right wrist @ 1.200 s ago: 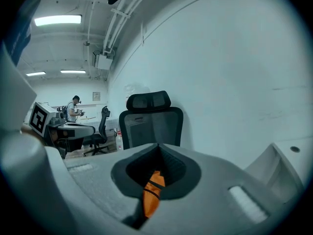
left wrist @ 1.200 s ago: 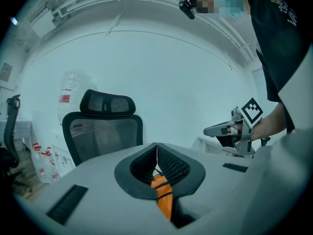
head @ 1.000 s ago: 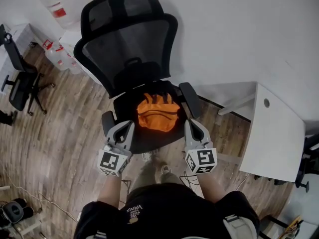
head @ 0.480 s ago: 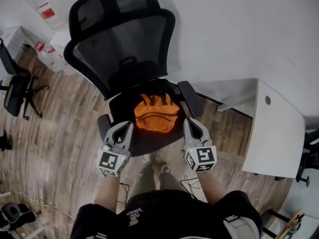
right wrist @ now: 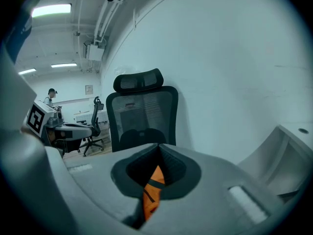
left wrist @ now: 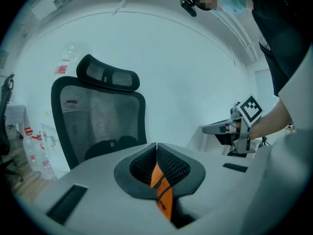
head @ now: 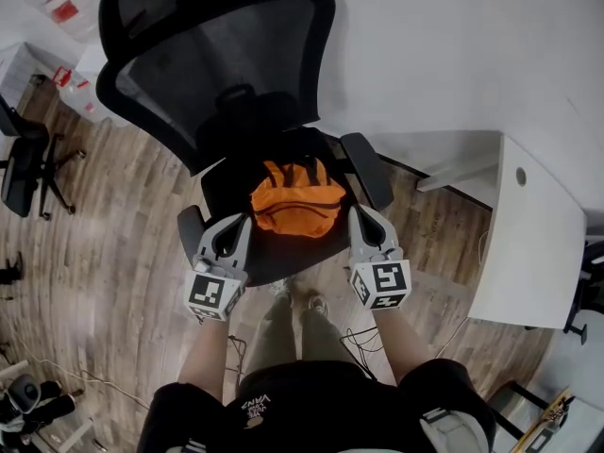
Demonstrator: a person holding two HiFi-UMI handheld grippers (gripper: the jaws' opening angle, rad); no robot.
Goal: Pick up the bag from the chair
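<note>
An orange bag [head: 297, 201] with black straps lies on the seat of a black mesh office chair [head: 222, 74]. In the head view my left gripper [head: 238, 223] hovers at the bag's left front, near the left armrest [head: 192, 229]. My right gripper [head: 361, 217] hovers at the bag's right front, beside the right armrest [head: 370, 170]. Both are shut with their tips touching and nothing between them. In the left gripper view the bag [left wrist: 162, 190] shows orange through the hollow below the closed tips of the left gripper [left wrist: 156, 145]. The right gripper [right wrist: 158, 146] likewise shows the bag [right wrist: 152, 187].
A white desk [head: 528, 243] stands close on the right. A second black office chair [head: 24, 159] is at the far left on the wood floor, with water bottles [head: 71, 8] behind it. Cables [head: 363, 340] lie by my feet. A white wall is behind the chair.
Both grippers have edged forward, closer to the bag, and the chair now sits nearer in view. Both stay shut and the bag has not moved.
</note>
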